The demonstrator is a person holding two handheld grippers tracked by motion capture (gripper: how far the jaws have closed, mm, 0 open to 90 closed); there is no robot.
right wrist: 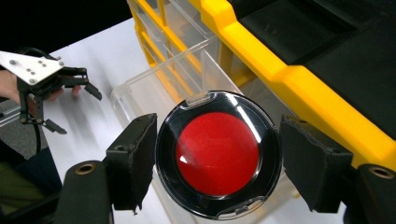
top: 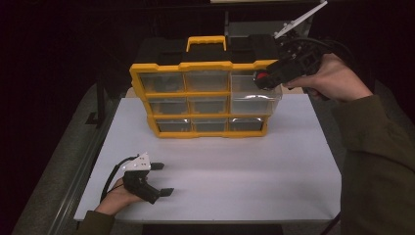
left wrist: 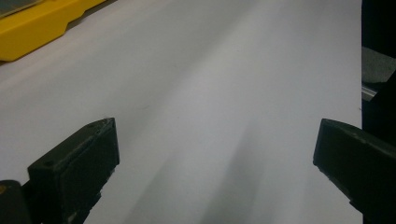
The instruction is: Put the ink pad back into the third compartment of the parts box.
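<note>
My right gripper pinched the round red-centred case just over the pulled-out clear drawer of the yellow organizer, drop-in not yet done, while my left gripper rested spread on the table.

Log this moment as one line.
right claw: shut on red compact | over open drawer of organizer | left claw: open, idle over table

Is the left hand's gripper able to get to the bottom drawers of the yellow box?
Probably yes. The left gripper rests open on the white table, and only bare tabletop lies between it and the bottom drawers.
</note>
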